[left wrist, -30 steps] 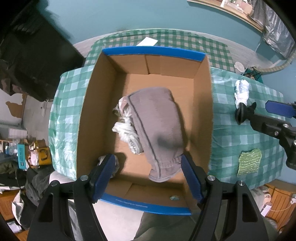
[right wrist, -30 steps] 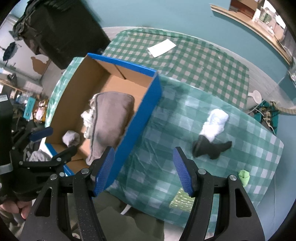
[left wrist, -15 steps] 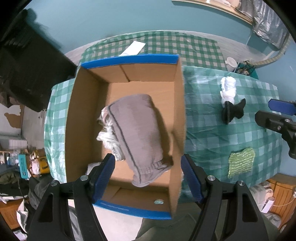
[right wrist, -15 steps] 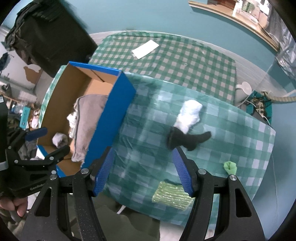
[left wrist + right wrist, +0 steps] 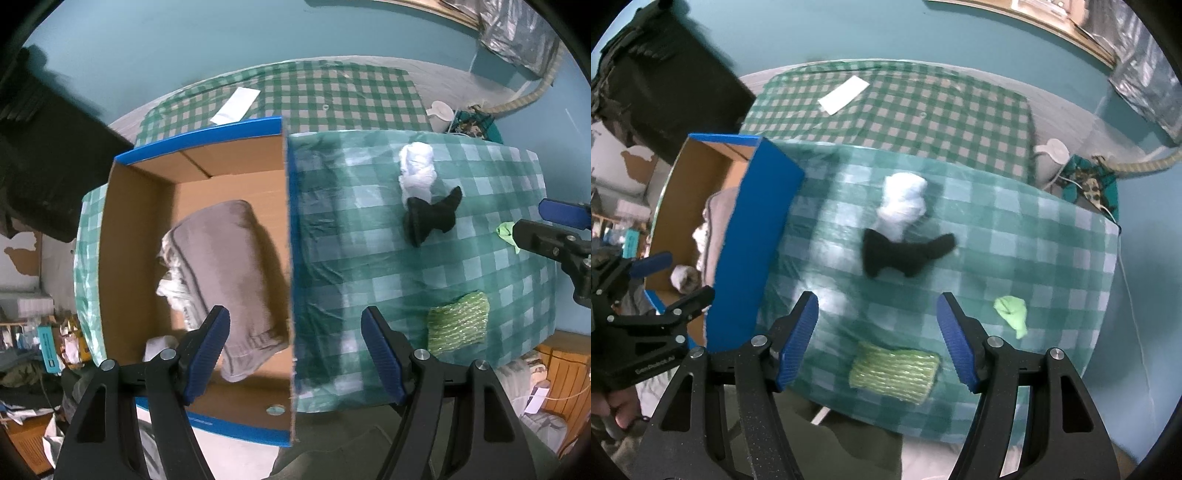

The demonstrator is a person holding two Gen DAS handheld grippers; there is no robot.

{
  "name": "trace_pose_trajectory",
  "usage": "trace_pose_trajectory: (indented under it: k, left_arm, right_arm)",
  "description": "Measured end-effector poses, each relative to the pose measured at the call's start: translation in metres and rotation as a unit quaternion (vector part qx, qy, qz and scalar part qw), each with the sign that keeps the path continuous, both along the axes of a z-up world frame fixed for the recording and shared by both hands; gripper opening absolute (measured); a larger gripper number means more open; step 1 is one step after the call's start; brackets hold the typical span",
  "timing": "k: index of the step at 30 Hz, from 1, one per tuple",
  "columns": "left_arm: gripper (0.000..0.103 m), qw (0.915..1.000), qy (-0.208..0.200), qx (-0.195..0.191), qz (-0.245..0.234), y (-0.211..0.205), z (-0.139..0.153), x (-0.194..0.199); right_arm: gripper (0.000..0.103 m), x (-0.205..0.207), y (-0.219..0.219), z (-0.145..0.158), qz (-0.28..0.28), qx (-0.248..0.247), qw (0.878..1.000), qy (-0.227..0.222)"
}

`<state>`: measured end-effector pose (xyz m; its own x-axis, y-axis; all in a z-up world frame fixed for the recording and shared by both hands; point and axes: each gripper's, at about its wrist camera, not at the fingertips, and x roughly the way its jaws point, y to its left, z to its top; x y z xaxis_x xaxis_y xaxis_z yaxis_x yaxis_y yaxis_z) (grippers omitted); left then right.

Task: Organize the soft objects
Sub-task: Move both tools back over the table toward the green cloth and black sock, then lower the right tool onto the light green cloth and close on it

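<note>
A blue-edged cardboard box [image 5: 284, 229] [image 5: 753, 236] stands on the left of the checked table [image 5: 354, 258]. Inside it lie a folded grey garment [image 5: 225, 266], white cloth [image 5: 173, 291] and a small pale roll [image 5: 157, 347]. On the cloth to the right lie a white sock bundle [image 5: 417, 171] [image 5: 903, 205], a black sock [image 5: 430, 218] [image 5: 901, 253], a green knitted pad [image 5: 458, 325] [image 5: 894, 373] and a small lime scrap [image 5: 1012, 314]. My left gripper [image 5: 295, 350] hangs open over the box's right wall. My right gripper [image 5: 877, 338] hangs open above the table, between the black sock and the pad, holding nothing.
A second checked table behind carries a white paper slip [image 5: 236, 105] [image 5: 844, 95]. A black bag [image 5: 661, 77] stands at the far left. Clutter and cables [image 5: 1086, 181] sit beyond the table's right corner. The table's near edge runs just below the knitted pad.
Both grippers have moved rightward: the box has slid to the left in both views and the socks, pad and lime scrap have come further into view. Both stay open and hold nothing.
</note>
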<state>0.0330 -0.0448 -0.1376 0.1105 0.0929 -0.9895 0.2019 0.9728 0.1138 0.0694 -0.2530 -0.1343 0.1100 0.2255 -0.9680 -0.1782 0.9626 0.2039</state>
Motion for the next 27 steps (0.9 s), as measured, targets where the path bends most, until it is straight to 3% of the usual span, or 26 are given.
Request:
trace_pose_trajectory:
  k: [15,27]
  left_arm:
    - [0.075,0.9991,0.006,0.009,-0.04,-0.054,-0.014,0.001]
    - [0.075,0.9977,0.016,0.016,-0.064,-0.092,-0.036,0.011]
  right_arm:
    - [0.067,-0.014,-0.072,-0.018,-0.041,-0.014,0.999,0.01]
    - [0.067,-0.013,-0.131,-0.061,-0.054,-0.033,0.998,0.019]
